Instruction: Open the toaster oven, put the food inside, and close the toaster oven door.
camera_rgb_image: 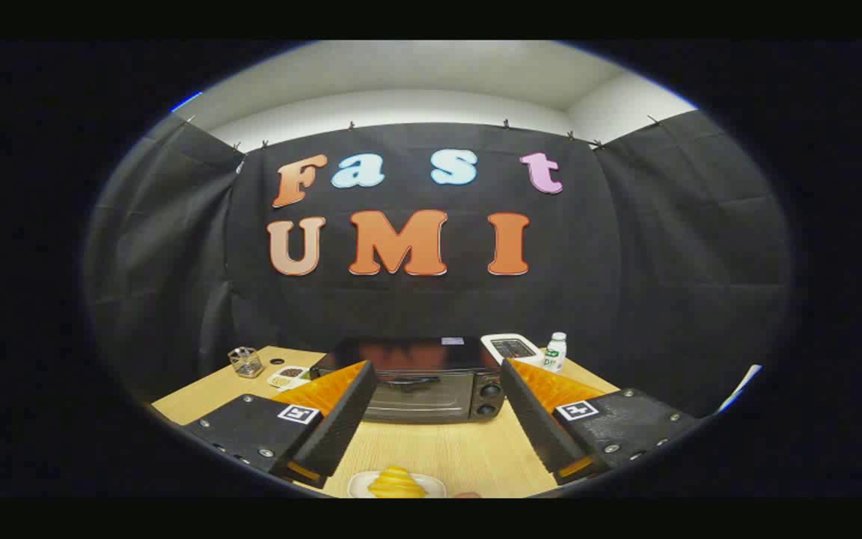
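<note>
My tongs [431, 408] are spread wide and hold nothing — the two fingers stand well apart over the wooden bench [446, 449]. Straight ahead, framed in the gap between the fingers and beyond their tips, sits the toaster oven [420, 382], dark and boxy, with its glass door shut, a handle across the top of the door and two knobs down its right side. Close below me, between the fingers and nearer than the oven, lies the food [395, 483] — a yellow, swirled piece on a small white plate [360, 485]; bare bench lies between it and the oven. Left of the oven, beyond my left finger, a little clear box [245, 361] stands near the far corner of the bench, and a small white dish [287, 374] of something dark lies beside it, closer to the oven. Right of the oven, behind my right finger, there is a white toaster [512, 348] and just beside it a small white bottle [556, 352] with a green label.
</note>
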The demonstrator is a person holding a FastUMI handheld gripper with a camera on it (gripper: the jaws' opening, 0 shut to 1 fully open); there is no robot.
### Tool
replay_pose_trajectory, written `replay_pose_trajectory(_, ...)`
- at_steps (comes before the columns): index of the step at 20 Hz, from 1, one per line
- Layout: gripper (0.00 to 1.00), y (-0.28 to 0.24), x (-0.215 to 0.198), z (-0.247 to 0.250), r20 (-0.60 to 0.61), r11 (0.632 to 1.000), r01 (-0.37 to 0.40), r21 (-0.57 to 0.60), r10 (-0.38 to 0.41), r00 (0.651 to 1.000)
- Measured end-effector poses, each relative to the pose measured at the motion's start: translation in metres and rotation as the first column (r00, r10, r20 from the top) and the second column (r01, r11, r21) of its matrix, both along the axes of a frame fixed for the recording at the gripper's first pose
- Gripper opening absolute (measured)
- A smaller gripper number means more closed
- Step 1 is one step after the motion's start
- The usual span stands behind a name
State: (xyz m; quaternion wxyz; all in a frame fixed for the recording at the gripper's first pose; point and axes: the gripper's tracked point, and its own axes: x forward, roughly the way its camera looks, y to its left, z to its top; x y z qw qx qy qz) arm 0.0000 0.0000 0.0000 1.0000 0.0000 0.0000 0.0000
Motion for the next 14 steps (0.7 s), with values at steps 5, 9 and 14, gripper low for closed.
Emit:
replay_pose_trajectory(5,0.99,-0.0028,0.0007,-0.0036,-0.012,1.000,0.014,-0.006,-0.014,1.000)
replay_pose_trajectory(9,0.99,-0.0085,0.0011,-0.0036,-0.007,0.999,0.037,-0.015,-0.037,0.999)
replay_pose_trajectory(14,0.99,-0.0059,-0.0018,-0.0094,-0.017,0.999,0.028,-0.028,-0.028,0.999)
